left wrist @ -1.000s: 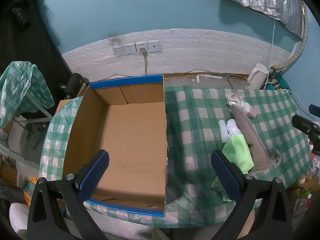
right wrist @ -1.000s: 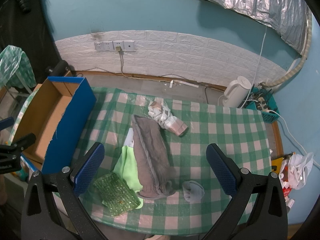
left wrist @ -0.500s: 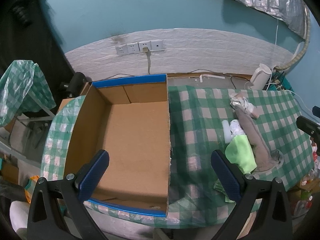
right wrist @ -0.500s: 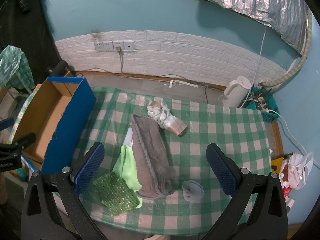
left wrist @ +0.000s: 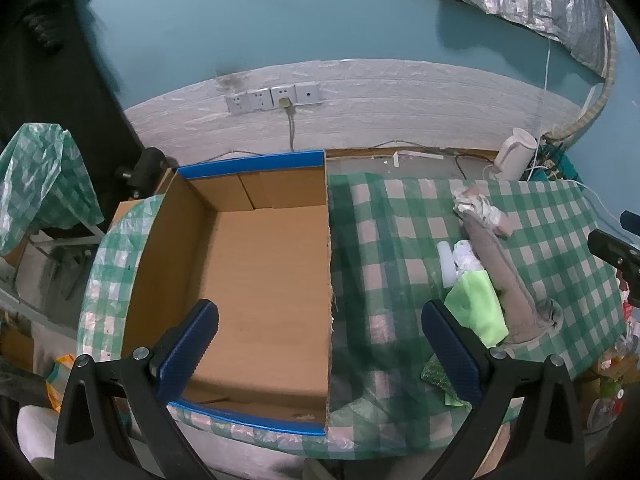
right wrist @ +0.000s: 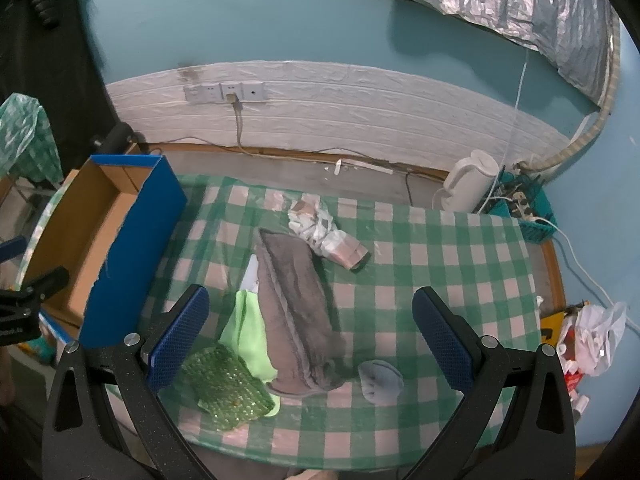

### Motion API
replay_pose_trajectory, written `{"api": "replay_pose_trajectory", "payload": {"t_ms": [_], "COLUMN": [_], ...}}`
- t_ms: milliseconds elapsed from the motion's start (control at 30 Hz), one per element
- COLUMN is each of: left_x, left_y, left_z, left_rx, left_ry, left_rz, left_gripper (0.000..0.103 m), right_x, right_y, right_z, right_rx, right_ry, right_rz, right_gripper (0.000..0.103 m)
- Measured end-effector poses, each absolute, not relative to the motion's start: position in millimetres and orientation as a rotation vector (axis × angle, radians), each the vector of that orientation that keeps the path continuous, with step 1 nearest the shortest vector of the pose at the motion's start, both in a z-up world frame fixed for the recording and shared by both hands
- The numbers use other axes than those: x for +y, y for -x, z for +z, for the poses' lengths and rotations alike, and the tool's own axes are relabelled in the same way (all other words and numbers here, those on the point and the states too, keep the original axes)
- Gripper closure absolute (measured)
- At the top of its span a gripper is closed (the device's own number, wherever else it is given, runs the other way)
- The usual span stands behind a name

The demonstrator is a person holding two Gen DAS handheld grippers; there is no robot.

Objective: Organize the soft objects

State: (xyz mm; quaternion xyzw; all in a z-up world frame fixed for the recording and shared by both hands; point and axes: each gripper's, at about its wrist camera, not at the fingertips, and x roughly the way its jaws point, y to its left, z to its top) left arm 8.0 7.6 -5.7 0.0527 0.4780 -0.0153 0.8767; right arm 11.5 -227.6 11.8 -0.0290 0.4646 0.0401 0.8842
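Observation:
A folded grey towel lies on the green checked table, over a light green cloth. A green bubble-wrap sheet lies at the front, a small blue-grey sock to the towel's right, a crumpled white and pink bundle behind it. My right gripper is open and empty above the towel. My left gripper is open and empty above the front of the empty cardboard box. The towel and green cloth also show in the left wrist view.
The blue-sided box stands at the table's left. A white kettle and a teal basket with cables sit at the back right. A white plastic bag lies off the right edge. Wall sockets are behind.
My left gripper has shifted slightly, so the box and table sit a little higher and further right in its view. The right gripper has barely moved. The cloths lie as before.

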Motion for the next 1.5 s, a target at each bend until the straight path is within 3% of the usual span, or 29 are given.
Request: {"api": "replay_pose_trajectory", "payload": {"t_ms": [833, 1500], "left_x": [-32.4, -90.2], "left_y": [-10.7, -21.8], "left_z": [-27.5, -89.4], "left_rx": [1.09, 1.263], "left_ry": [-0.144, -0.191], "left_rz": [-0.109, -0.184], "left_gripper": [0.001, 0.001], "right_x": [-248.9, -305.4], "right_y": [-9.7, -26.3], "right_z": [6.3, -54.8], "right_rx": [0.977, 1.124], "right_ry": [0.05, -0.014], "right_rz": [0.058, -0.005], "right_gripper": [0.001, 0.003]}}
